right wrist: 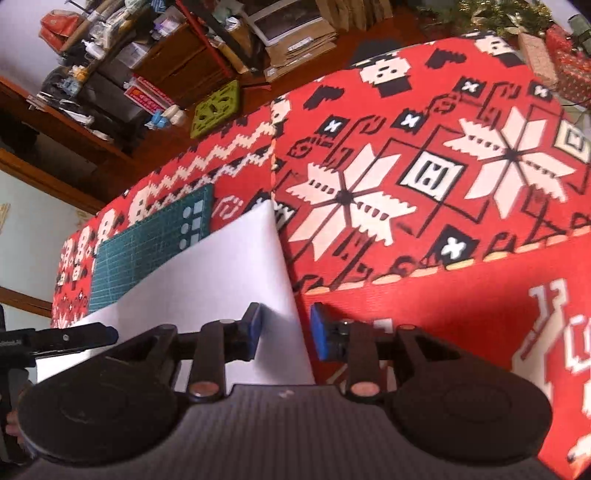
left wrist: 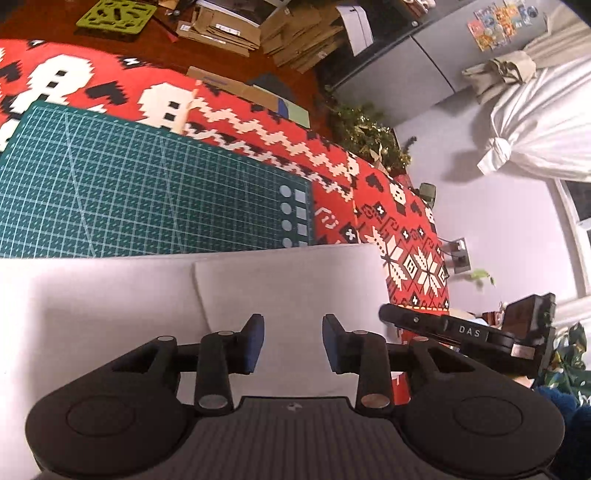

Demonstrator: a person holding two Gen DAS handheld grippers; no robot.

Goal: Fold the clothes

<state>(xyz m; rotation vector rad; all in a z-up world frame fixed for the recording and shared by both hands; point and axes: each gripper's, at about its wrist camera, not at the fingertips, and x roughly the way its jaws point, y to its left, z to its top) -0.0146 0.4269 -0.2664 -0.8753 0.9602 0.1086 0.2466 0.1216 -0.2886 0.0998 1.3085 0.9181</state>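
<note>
A white garment [left wrist: 110,306] lies folded flat on the table, with a fold seam running down its middle. It also shows in the right wrist view [right wrist: 229,273] as a white wedge with a sharp far corner. My left gripper [left wrist: 292,343] is open and empty, hovering over the garment's near part. My right gripper [right wrist: 286,332] is open and empty, straddling the garment's right edge. The right gripper's finger [left wrist: 424,323] shows at the garment's right edge in the left wrist view. The left gripper's finger [right wrist: 66,338] shows at the far left in the right wrist view.
A green cutting mat [left wrist: 147,199] lies beyond the garment on a red patterned tablecloth [right wrist: 424,177]. Cardboard boxes [left wrist: 295,37] and a green trivet [left wrist: 116,14] sit on the floor beyond. A small decorated tree [left wrist: 369,136] and a grey cabinet [left wrist: 406,74] stand at the right.
</note>
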